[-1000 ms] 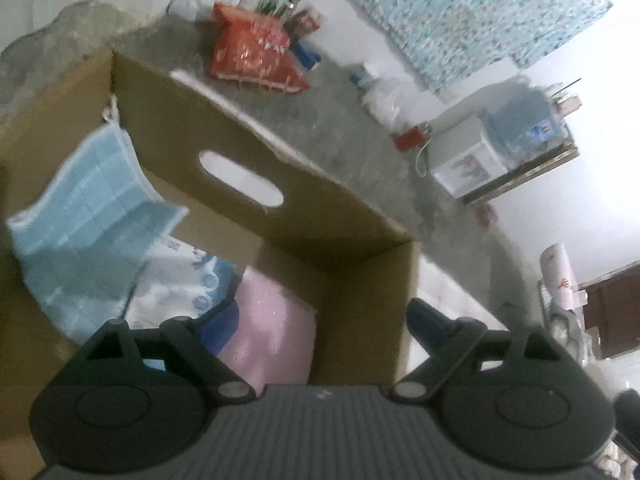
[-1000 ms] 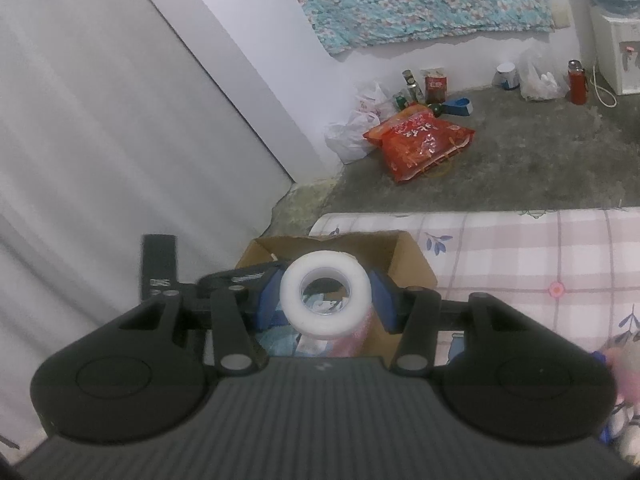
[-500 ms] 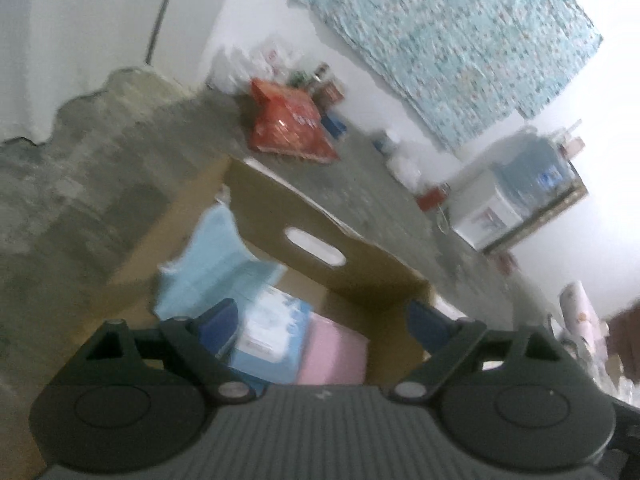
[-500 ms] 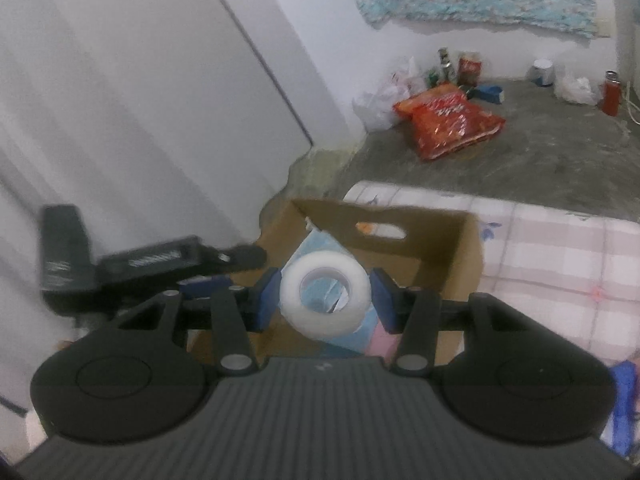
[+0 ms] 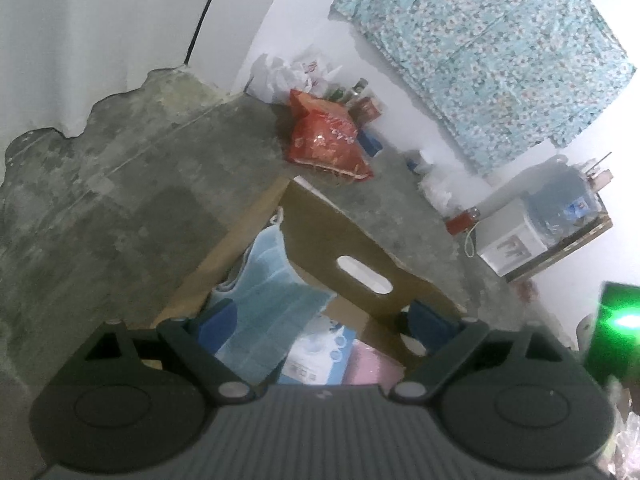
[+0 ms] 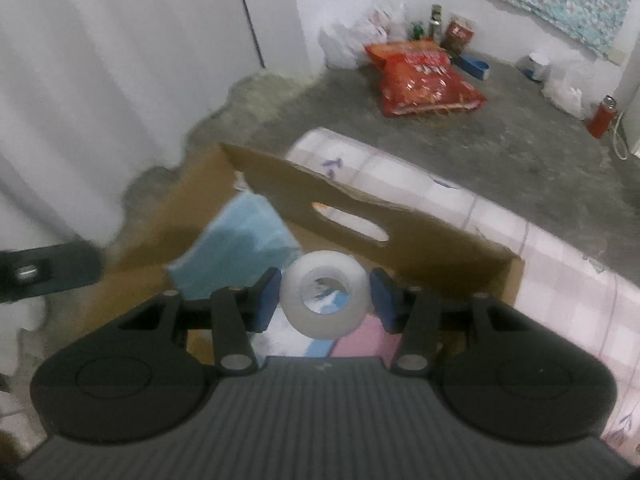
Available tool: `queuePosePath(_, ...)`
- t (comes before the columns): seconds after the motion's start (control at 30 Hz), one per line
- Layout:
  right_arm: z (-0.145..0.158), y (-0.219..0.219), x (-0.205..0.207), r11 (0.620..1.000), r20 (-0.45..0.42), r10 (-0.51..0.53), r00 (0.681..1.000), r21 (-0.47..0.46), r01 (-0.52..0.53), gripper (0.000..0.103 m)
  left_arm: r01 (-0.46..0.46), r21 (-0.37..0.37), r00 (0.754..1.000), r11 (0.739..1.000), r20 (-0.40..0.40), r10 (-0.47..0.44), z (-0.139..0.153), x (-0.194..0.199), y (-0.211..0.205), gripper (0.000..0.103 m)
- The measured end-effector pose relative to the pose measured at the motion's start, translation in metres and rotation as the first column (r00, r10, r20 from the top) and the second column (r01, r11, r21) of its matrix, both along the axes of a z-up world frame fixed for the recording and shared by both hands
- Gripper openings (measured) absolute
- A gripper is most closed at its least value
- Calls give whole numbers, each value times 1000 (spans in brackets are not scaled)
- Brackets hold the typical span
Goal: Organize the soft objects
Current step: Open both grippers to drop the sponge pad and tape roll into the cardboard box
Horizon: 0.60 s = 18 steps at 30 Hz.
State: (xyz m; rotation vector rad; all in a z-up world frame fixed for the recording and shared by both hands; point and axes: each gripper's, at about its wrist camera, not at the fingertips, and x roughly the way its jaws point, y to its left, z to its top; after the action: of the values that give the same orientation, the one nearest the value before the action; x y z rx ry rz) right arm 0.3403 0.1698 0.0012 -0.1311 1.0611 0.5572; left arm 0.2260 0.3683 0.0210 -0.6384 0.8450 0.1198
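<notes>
Your right gripper (image 6: 325, 300) had its jaws clamped on a white roll of tape (image 6: 325, 300), hole facing the camera, held above the open cardboard box (image 6: 360, 216). Your left gripper (image 5: 326, 322) hung with jaws spread and nothing between them, over the same box. Inside lay a blue cloth (image 5: 266, 300) propped against the wall, a white-and-blue packet (image 5: 316, 354) and a pink pad (image 5: 370, 368). The box sat on the concrete floor (image 5: 140, 200) beside a checked mattress (image 6: 560, 280); a red bag (image 6: 424, 78) lay beyond.

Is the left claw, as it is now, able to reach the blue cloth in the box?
Probably yes: the left claw is open and empty above the open-topped cardboard box, and the blue cloth lies uppermost, uncovered.
</notes>
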Motion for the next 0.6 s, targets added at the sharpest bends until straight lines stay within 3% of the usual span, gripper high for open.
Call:
queuePosePath(0.33, -67, 26, 33, 978, 41, 20, 999, -209, -11, 48, -16, 1, 999, 1000, -33, 16, -18, 10, 14, 94)
queuePosePath(0.6, -80, 25, 39, 971, 61, 12, 998, -238, 3, 50, -10, 13, 999, 1000, -34, 10, -17, 12, 7, 94)
